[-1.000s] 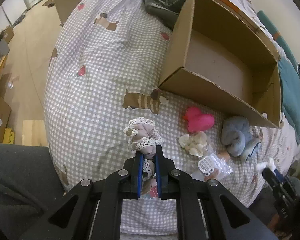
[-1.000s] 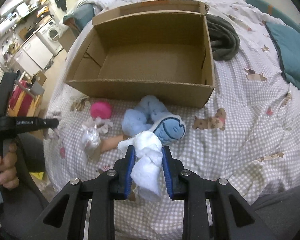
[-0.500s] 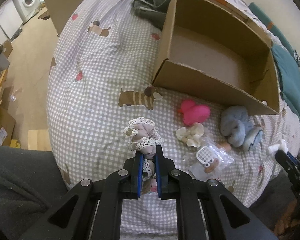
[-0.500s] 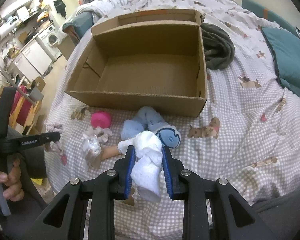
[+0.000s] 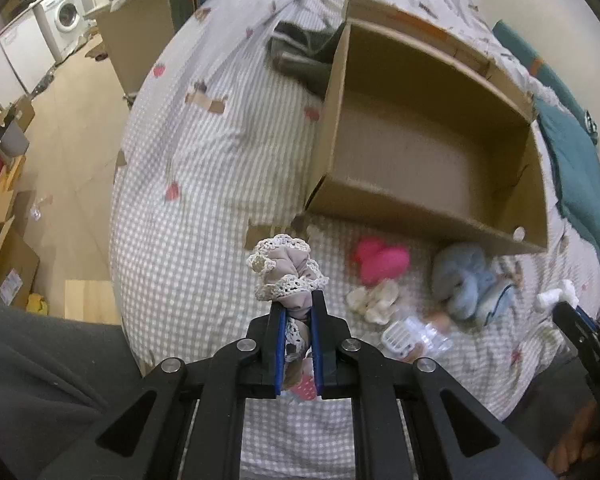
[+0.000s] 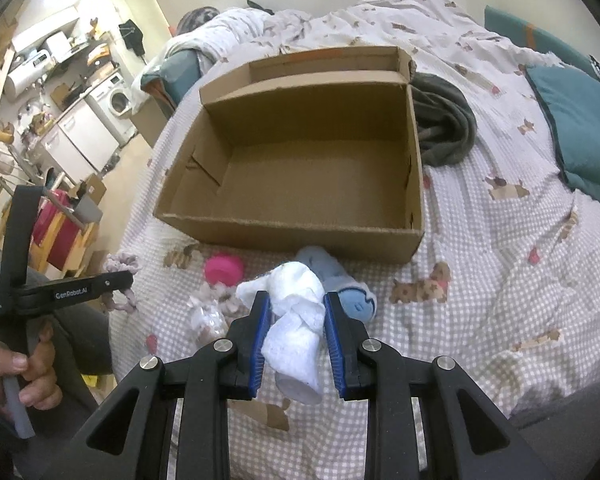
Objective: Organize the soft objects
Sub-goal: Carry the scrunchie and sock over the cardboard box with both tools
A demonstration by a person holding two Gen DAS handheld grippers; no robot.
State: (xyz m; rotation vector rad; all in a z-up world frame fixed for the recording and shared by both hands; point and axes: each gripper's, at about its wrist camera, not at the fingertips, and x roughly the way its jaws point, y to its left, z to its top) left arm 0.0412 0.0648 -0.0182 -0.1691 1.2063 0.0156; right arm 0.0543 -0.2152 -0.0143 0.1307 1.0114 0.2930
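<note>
Over the checked bedspread we hold both tools loaded and nothing yet delivered. Our left tool is clamped on a lace-trimmed mauve scrunchie, which puffs out above the blue pads in a crumpled rosette. Our right tool is clamped on a white sock, knotted or bunched at the top with its open cuff dangling below the pads. Both are held in the air over the near part of the bed, short of the cardboard box, which sits open ahead of us with a bare floor, so we judge the task barely begun.

Plenty waits on the bedspread just in front of the box's near wall: a bright pink plush toy, a cream fluffy scrunchie, a pale blue plush touching the box wall, and a clear plastic packet with something white inside. A dark grey garment lies bunched against the far right side of the box. Everything looks limp, light and easily squashed.
</note>
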